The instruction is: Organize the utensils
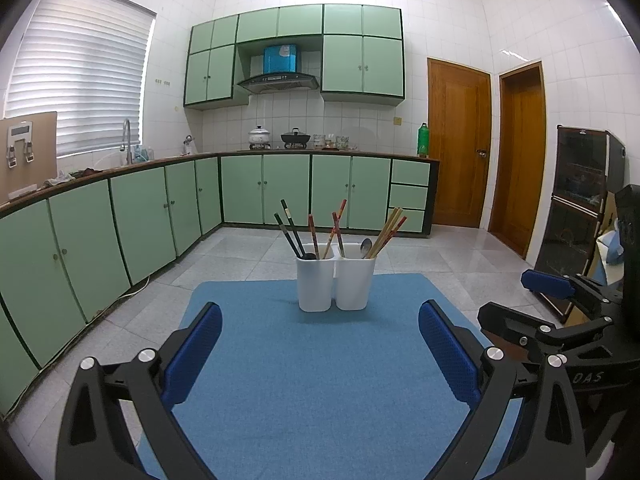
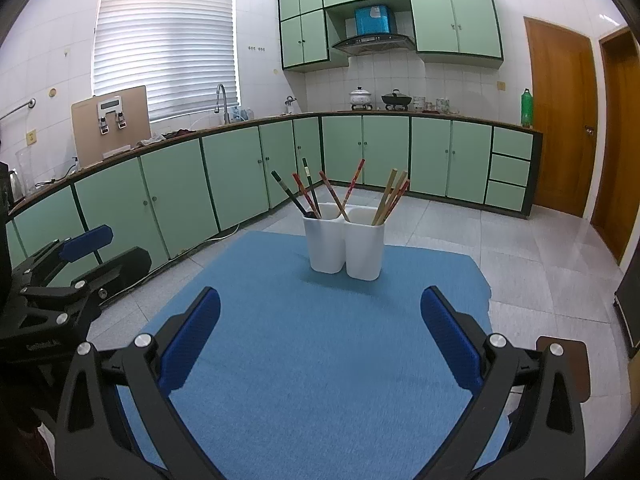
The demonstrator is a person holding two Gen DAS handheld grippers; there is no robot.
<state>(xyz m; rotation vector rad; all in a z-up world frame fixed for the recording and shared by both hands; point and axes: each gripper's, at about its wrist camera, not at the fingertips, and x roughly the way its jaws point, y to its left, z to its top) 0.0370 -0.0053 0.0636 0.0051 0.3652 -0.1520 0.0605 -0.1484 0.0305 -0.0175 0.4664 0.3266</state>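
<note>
A white two-compartment utensil holder (image 1: 335, 282) (image 2: 345, 243) stands upright at the far end of a blue mat (image 1: 320, 368) (image 2: 312, 344). Its left compartment holds black and red chopsticks (image 1: 294, 232) (image 2: 306, 194). Its right compartment holds wooden chopsticks (image 1: 387, 232) (image 2: 390, 198) and a metal spoon (image 1: 365, 246). My left gripper (image 1: 320, 356) is open and empty above the near part of the mat. My right gripper (image 2: 320, 340) is open and empty too, beside the left one. Each gripper shows at the edge of the other's view.
The mat lies on a table over a grey tiled floor. Green kitchen cabinets (image 1: 120, 216) run along the left and back. Wooden doors (image 1: 460, 144) are at the right, with a dark glass cabinet (image 1: 580, 208) beside them.
</note>
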